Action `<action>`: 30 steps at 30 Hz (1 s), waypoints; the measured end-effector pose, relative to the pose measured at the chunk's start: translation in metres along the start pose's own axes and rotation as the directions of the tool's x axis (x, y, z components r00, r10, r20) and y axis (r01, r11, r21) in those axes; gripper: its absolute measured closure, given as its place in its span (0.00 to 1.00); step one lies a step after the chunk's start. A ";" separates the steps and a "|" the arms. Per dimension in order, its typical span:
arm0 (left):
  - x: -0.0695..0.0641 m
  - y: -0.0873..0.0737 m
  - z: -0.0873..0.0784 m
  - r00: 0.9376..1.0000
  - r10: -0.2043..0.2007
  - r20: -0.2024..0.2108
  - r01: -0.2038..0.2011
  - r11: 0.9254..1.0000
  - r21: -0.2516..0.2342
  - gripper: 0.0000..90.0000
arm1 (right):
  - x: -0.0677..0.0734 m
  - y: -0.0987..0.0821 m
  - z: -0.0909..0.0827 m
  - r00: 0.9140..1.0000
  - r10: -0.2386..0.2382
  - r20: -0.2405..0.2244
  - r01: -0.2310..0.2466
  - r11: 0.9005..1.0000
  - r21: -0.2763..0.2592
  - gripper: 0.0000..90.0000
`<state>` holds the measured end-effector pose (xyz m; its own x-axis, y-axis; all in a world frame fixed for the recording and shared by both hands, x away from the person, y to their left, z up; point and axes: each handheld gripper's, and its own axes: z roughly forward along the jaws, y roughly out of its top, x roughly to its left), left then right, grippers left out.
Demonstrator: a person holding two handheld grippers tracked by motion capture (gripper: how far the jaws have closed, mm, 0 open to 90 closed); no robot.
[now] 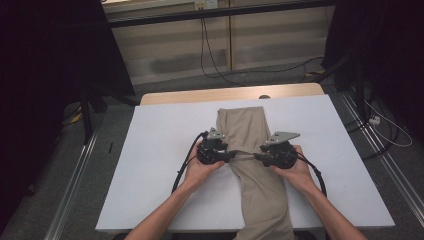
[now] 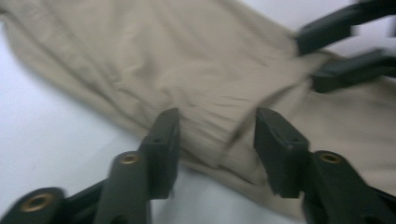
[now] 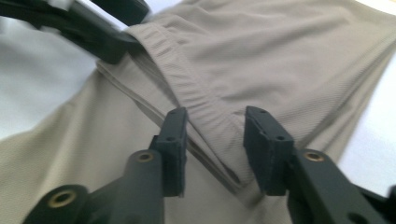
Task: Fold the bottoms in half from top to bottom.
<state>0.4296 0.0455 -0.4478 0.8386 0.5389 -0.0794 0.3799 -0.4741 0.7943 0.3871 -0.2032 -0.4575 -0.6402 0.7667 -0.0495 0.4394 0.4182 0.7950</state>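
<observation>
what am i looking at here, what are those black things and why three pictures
A person sits at a white table with a hand-held claw in each hand: the left claw and the right claw. The high view looks down from above. The other two pictures come from small cameras riding on each claw, looking along its two black jaws.

On the table lies a pair of beige trousers, partly folded, one end hanging over the near edge. Each claw meets the cloth at its side edge, jaws apart with a folded, ribbed edge of fabric between them. The pads do not clearly press on it yet, so nothing looks firmly held.
</observation>
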 end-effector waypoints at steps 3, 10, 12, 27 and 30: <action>-0.008 0.000 0.002 0.996 0.074 -0.040 -0.074 0.997 0.019 0.44 | 0.001 -0.001 -0.001 1.000 -0.014 0.000 0.014 1.000 -0.003 0.65; -0.002 -0.008 0.014 0.995 0.063 -0.078 -0.059 0.996 0.060 0.53 | -0.001 -0.005 -0.008 1.000 -0.003 0.023 0.003 1.000 -0.021 0.50; 0.000 -0.007 0.013 0.996 0.044 -0.082 -0.039 0.998 0.051 0.61 | -0.003 -0.004 -0.009 1.000 0.001 0.028 -0.001 1.000 -0.019 0.54; 0.004 0.000 0.004 0.996 -0.088 -0.011 0.088 0.996 -0.026 0.88 | -0.012 -0.002 -0.007 0.997 0.073 0.037 -0.072 0.997 -0.010 0.95; 0.000 0.005 -0.002 0.995 -0.100 0.015 0.100 0.994 -0.040 0.90 | -0.014 0.000 -0.015 0.996 0.092 0.019 -0.091 0.996 -0.020 0.95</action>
<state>0.4308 0.0451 -0.4429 0.8023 0.5730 -0.1670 0.4459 -0.3894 0.8060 0.3863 -0.2213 -0.4474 -0.5851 0.8109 0.0120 0.4835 0.3369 0.8079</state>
